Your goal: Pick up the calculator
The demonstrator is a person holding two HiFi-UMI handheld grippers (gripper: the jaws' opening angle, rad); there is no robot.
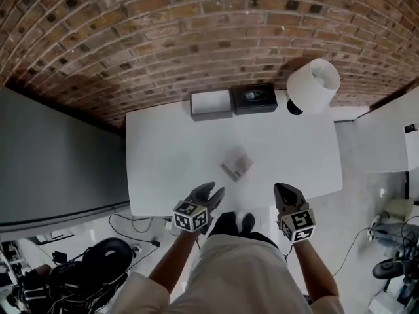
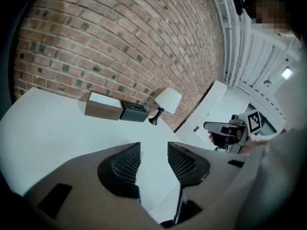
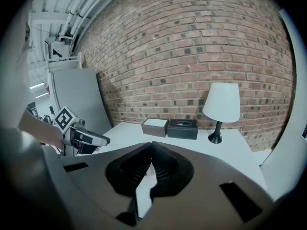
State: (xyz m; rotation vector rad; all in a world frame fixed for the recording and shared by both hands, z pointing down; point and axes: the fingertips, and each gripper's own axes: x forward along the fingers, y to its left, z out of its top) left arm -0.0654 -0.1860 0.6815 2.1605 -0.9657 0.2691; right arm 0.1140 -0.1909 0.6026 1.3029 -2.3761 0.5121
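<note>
**Carrier.** White table (image 1: 163, 156), rectangular, its far edge against a brick wall (image 1: 196, 31).

**Containers, far edge of the table, left to right.**
- Grey box (image 1: 211, 104), low and rectangular, near the middle of the far edge. Its top face shows flat white; whether that is a lid or what lies inside cannot be told.
- Dark box (image 1: 255, 99), touching or just beside the grey box on its right. It has an oval slot in the top, and nothing inside can be made out.
- Table lamp (image 1: 313, 86), white shade on a dark foot, at the far right corner, just beside the dark box.

**Task item.** Calculator (image 1: 237, 163), small, pale grey, lying flat.
- Place: about the middle of the table, a little nearer the near edge than the far one, well apart from both boxes and from both grippers.
- Heading: it sits askew, its sides square to no table edge, with one corner towards the near edge. The picture is too soft to tell the long axis, or which end is the display end.

**Tools.**
- Left gripper (image 1: 212, 190): over the near edge, left of the calculator. Jaws stand apart, with only bare tabletop between them.
- Right gripper (image 1: 282, 188): over the near edge, right of the calculator. Jaw tips meet, clamping nothing.
</note>
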